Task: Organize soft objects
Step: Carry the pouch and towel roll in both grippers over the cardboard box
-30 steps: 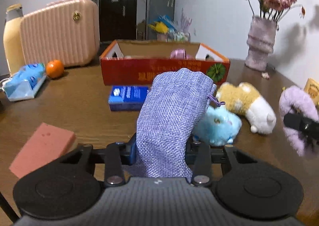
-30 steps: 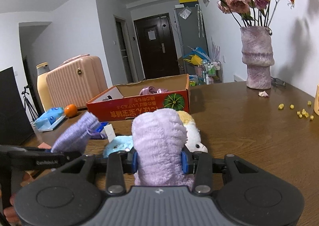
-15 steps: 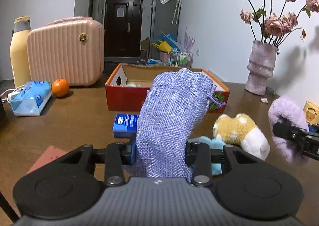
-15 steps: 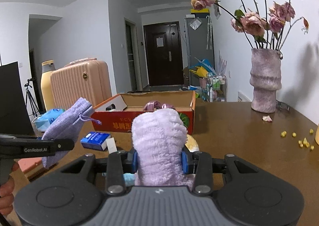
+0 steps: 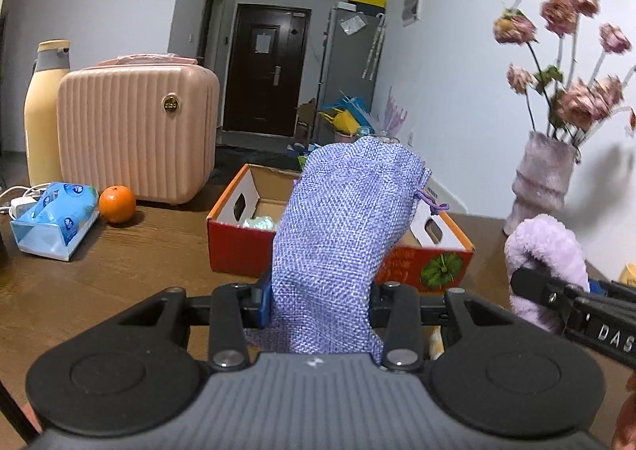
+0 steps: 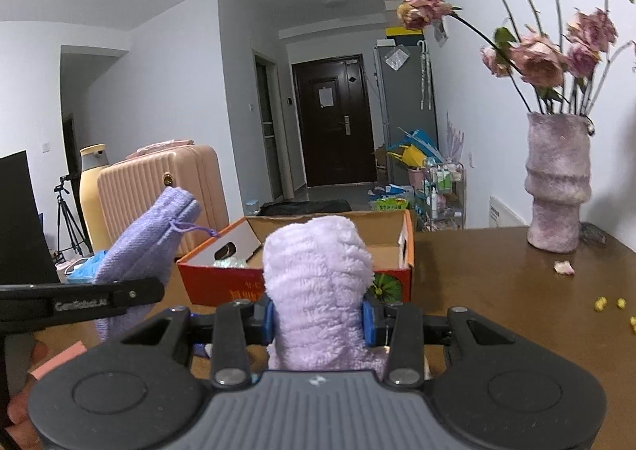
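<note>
My left gripper [image 5: 318, 297] is shut on a purple woven drawstring pouch [image 5: 342, 235] and holds it upright above the table, in front of the red cardboard box [image 5: 238, 251]. My right gripper [image 6: 318, 317] is shut on a fluffy lilac plush piece [image 6: 318, 283], also raised, facing the same box [image 6: 222, 287]. The pouch also shows at the left of the right wrist view [image 6: 147, 247], and the lilac plush at the right of the left wrist view [image 5: 544, 263]. A pale green soft item [image 5: 260, 222] lies inside the box.
A pink suitcase [image 5: 135, 136], a yellow bottle [image 5: 43, 112], an orange [image 5: 116, 204] and a blue tissue pack [image 5: 55, 219] stand at the table's left. A vase of dried roses [image 6: 556, 179] stands at the right, with crumbs [image 6: 600, 303] near it.
Both grippers have risen with their loads and moved closer to the red box. The plush toys and blue pack on the table have dropped out of view.
</note>
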Motion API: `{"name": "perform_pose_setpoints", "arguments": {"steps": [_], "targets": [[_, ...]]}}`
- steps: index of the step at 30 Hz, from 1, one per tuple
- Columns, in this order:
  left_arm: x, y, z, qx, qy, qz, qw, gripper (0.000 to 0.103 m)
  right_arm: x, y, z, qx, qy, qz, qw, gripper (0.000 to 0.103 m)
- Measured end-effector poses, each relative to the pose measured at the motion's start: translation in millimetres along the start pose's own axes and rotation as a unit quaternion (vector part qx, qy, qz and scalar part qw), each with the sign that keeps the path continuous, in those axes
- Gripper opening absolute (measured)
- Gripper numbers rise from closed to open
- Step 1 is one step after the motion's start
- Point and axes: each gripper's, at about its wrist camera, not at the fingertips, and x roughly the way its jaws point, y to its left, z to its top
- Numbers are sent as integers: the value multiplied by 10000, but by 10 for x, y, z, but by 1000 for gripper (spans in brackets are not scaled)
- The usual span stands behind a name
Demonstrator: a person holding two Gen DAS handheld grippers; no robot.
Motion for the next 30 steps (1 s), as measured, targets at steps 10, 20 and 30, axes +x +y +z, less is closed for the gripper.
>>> {"name": "perform_pose_setpoints", "arguments": {"steps": [10, 20, 30], "targets": [[370, 9, 219, -187, -117, 190, 9996, 39, 486, 24, 248, -16, -61, 17, 10000, 38], [799, 30, 389, -434, -124, 270, 9986, 39, 978, 5, 457, 144, -23, -112, 9998, 38], [1211, 9, 499, -577, -47, 373, 9976, 39, 1509, -43, 631, 232, 179, -269, 9992, 38]]}}
